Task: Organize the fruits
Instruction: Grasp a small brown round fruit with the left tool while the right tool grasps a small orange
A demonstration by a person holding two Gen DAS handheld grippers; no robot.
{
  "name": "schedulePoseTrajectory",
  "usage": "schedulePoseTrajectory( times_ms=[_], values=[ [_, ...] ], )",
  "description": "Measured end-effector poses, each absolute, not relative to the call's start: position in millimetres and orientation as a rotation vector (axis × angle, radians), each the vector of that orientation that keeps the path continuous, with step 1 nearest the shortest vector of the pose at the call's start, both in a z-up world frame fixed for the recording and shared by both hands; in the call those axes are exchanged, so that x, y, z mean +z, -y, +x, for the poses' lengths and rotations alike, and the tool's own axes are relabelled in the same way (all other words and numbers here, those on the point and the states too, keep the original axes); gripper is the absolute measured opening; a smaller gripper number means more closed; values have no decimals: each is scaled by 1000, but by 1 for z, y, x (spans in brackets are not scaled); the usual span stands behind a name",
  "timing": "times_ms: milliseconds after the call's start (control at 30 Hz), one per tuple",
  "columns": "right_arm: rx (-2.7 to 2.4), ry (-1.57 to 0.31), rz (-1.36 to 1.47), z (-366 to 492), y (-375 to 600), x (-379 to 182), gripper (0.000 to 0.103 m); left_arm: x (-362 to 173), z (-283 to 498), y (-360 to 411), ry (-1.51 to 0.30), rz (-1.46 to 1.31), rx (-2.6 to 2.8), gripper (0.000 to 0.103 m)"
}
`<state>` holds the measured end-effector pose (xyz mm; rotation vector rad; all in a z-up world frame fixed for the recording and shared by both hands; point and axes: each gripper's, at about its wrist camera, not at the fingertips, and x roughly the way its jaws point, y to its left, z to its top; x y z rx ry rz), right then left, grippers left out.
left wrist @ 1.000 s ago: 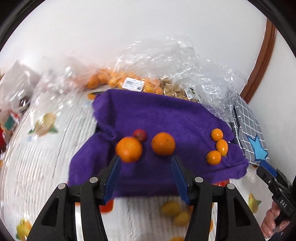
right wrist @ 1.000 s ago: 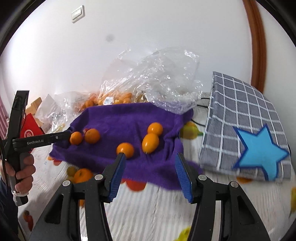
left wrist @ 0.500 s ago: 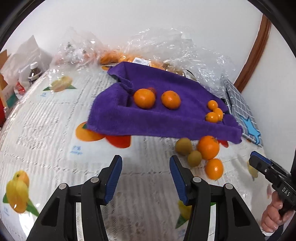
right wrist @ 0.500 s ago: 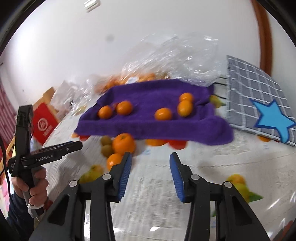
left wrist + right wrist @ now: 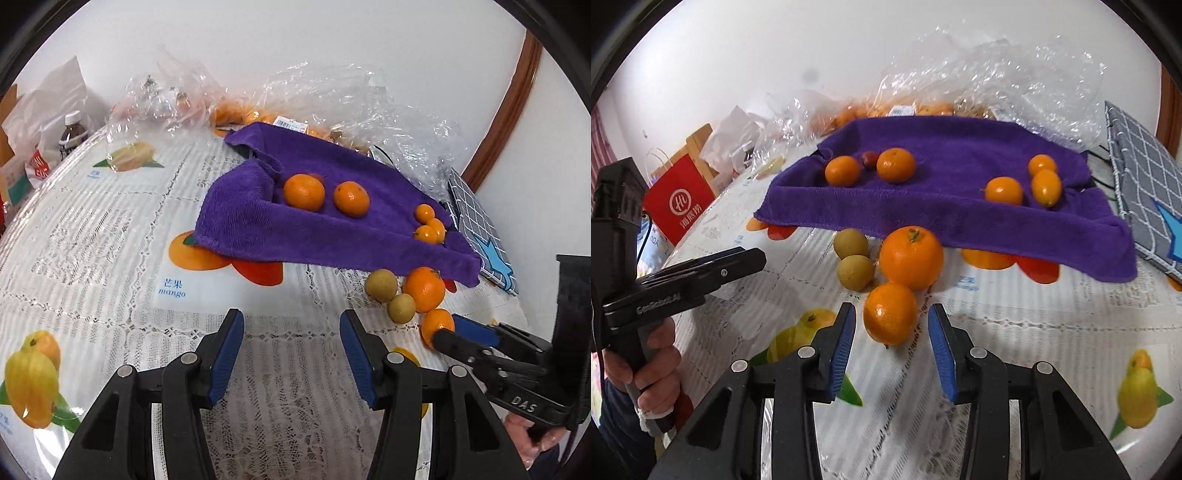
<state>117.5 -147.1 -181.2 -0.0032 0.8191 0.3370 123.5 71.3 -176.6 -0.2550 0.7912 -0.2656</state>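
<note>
A purple towel [image 5: 332,229] on the fruit-print tablecloth carries two mandarins [image 5: 304,192], a small red fruit [image 5: 868,159] and three kumquats [image 5: 1004,190]. In front of its near edge lie a larger orange [image 5: 911,256], two brownish-green round fruits [image 5: 850,242] and a small orange [image 5: 890,321]. My right gripper [image 5: 890,308] is open, and the small orange sits between its blue fingertips with a gap on each side. My left gripper [image 5: 291,321] is open over bare tablecloth, left of that cluster, with nothing between its fingers.
Crumpled clear plastic bags [image 5: 997,74] with more fruit lie behind the towel against the wall. A grey checked cloth with a blue star [image 5: 1145,177] sits at the right. A red paper bag [image 5: 679,199] and a bottle [image 5: 72,133] stand at the left.
Both grippers have drawn back from the towel and sunk toward the table. The right jaws have narrowed, and the small orange now lies between their tips.
</note>
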Motion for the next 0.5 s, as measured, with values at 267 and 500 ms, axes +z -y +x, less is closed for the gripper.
schedulePoseTrajectory(
  times_ms=[267,500],
  values=[
    [315,-788,-45,113,145,-187,32,-178,122,-75,-785,-297,-295,50],
    [223,-686,-59,92,198,-171,32,-174,117,-68,-759,-296,-364,45]
  ],
)
